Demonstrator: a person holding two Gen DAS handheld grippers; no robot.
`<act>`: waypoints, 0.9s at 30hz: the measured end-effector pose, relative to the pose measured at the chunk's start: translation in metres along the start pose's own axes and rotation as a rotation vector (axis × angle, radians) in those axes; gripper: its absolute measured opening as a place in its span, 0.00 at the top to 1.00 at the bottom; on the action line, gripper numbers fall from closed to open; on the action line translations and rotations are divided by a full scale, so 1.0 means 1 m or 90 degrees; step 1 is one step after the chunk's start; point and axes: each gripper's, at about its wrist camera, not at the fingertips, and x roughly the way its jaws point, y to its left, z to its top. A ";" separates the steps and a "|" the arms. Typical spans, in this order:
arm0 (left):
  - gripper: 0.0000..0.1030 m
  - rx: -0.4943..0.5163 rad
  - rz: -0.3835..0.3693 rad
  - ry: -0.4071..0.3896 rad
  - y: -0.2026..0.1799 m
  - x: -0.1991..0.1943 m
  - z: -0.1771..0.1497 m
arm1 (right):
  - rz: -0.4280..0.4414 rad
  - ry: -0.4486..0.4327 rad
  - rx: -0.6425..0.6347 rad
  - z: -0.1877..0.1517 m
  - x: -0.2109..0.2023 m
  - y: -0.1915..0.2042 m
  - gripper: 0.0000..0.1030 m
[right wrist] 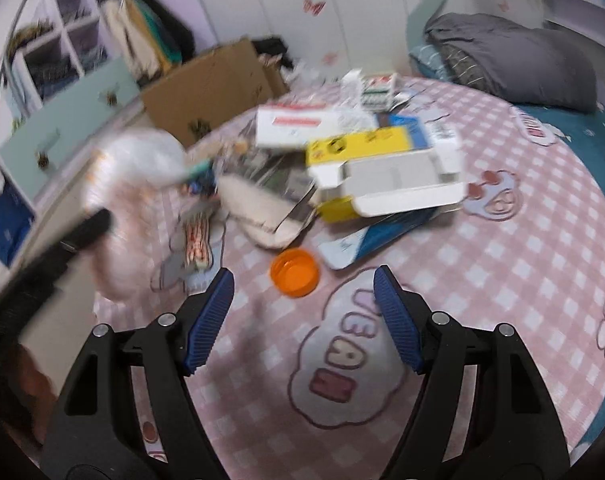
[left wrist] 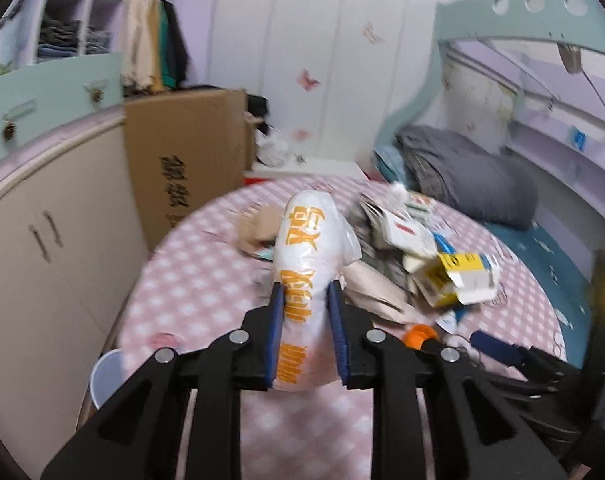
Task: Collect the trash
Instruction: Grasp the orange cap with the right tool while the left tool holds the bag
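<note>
A white plastic bag with orange lettering [left wrist: 306, 264] stands up between the blue pads of my left gripper [left wrist: 306, 286], which is shut on it above the pink checked bed cover [left wrist: 190, 296]. The same bag [right wrist: 138, 184] appears as a white blur at the left of the right wrist view. My right gripper [right wrist: 304, 276] is open just above the cover, with nothing between its fingers. An orange cap [right wrist: 295, 273] lies right ahead of it. Behind the cap sits a heap of trash: a yellow and white carton [right wrist: 382, 168], a white box [right wrist: 294, 124], torn paper [right wrist: 262, 208] and a snack wrapper [right wrist: 196, 240].
A large cardboard box [left wrist: 186, 160] stands at the bed's far left corner, beside beige cabinets [left wrist: 42, 248]. Grey bedding [left wrist: 470, 176] is bunched at the far right against the bed frame. A pale cup [left wrist: 106, 376] sits low at the bed's left edge.
</note>
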 end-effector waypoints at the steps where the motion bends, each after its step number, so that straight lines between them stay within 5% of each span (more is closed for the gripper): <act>1: 0.79 -0.007 0.008 -0.006 0.006 -0.004 0.001 | -0.004 0.006 -0.006 0.000 0.004 0.003 0.33; 7: 0.79 -0.009 0.079 -0.048 0.034 -0.025 0.002 | -0.061 0.050 -0.060 0.007 0.027 0.023 0.51; 9: 0.79 -0.014 0.087 -0.047 0.043 -0.027 0.002 | -0.093 0.051 -0.081 0.009 0.031 0.027 0.72; 17: 0.79 -0.054 0.090 -0.043 0.083 -0.036 -0.001 | -0.069 0.018 -0.098 0.000 0.006 0.055 0.72; 27: 0.79 -0.125 0.121 -0.042 0.159 -0.046 -0.010 | 0.053 -0.010 -0.162 0.006 0.007 0.159 0.72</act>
